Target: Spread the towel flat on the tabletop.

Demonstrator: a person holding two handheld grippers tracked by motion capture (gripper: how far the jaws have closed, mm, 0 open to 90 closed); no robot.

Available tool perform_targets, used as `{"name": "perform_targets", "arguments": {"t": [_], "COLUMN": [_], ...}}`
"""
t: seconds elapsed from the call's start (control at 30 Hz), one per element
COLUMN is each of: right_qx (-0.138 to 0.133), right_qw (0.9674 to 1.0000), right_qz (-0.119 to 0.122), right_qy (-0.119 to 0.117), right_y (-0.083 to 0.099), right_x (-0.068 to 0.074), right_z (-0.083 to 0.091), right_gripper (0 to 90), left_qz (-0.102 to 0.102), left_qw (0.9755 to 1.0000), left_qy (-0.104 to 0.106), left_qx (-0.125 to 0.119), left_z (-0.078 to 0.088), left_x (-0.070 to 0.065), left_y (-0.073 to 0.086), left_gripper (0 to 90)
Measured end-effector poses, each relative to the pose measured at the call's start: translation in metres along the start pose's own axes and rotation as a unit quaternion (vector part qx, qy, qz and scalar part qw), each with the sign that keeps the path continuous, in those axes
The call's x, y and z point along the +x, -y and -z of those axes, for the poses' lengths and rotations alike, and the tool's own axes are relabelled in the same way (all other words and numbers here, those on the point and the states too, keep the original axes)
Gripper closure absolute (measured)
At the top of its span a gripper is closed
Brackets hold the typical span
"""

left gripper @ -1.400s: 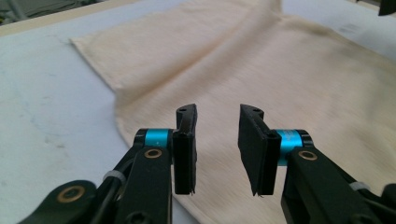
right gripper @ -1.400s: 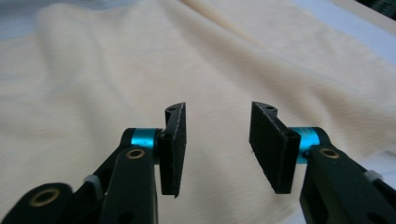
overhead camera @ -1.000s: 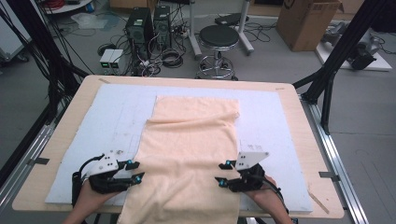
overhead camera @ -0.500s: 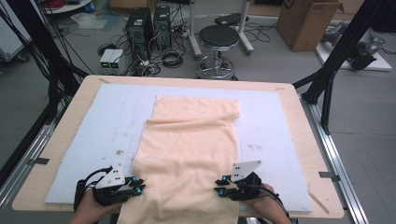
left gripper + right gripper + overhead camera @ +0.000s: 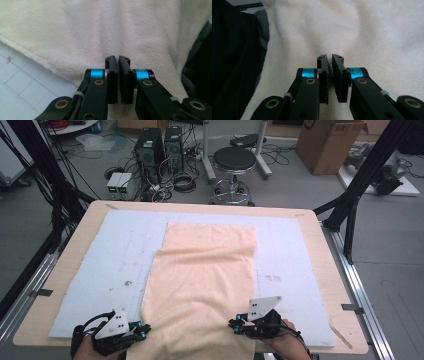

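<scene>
Two grippers at near edge of counter (image 5: 65, 270). Left gripper (image 5: 141, 333) at towel's near left edge, jaws just closed, clamped on cloth fold. Right gripper (image 5: 235, 325) at near right edge, jaws just closed, likewise pinching towel. One peach towel (image 5: 205, 270) lies lengthwise mid-counter on one pale blue mat (image 5: 115, 250), near end draped over counter edge, far end folded back in one layer. Beyond counter, on floor: one round black stool (image 5: 234, 159), two computer towers (image 5: 160, 145), one cardboard box (image 5: 327, 140).

Towel (image 5: 205, 280) plain peach; mat (image 5: 110, 255) pale blue; table (image 5: 75, 245) light wood.
</scene>
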State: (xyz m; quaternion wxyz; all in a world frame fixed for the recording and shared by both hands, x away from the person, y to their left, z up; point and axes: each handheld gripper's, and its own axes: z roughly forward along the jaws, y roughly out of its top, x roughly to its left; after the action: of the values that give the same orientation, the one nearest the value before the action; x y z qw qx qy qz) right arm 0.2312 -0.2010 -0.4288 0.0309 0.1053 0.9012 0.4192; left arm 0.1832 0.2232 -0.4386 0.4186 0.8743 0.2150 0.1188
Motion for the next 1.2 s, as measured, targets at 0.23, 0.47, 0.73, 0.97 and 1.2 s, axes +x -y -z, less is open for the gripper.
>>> {"name": "perform_targets", "arguments": {"t": [0.23,0.47,0.73,0.97,1.2], "right_qx": [0.006,-0.014,-0.026,-0.015,-0.022], "right_qw": [0.9998,0.9992,0.9989,0.9984,0.9987], "right_qz": [0.008,-0.008,-0.028,-0.044,-0.015], "right_qy": [-0.016,-0.037,0.029,0.034,-0.044], "right_y": [0.001,0.008,-0.003,-0.005,-0.017], "right_x": [0.019,0.031,-0.003,-0.040,-0.022], "right_z": [0.003,0.013,0.021,0.007,-0.020], "right_gripper": [84.2,72.4,56.7,50.4,46.2], "left_qz": [-0.001,-0.005,0.018,0.035,0.052], "left_qw": [0.9998,0.9991,0.9978,0.9978,0.9981], "left_qy": [0.019,0.041,-0.001,-0.031,-0.033], "left_qx": [0.003,-0.013,-0.064,-0.047,-0.004], "left_z": [0.012,0.015,-0.001,-0.028,-0.032], "left_x": [-0.018,-0.025,0.019,0.055,0.066], "left_y": [0.005,0.001,-0.024,-0.034,-0.019], "left_gripper": [85.6,72.4,55.0,51.1,53.4]}}
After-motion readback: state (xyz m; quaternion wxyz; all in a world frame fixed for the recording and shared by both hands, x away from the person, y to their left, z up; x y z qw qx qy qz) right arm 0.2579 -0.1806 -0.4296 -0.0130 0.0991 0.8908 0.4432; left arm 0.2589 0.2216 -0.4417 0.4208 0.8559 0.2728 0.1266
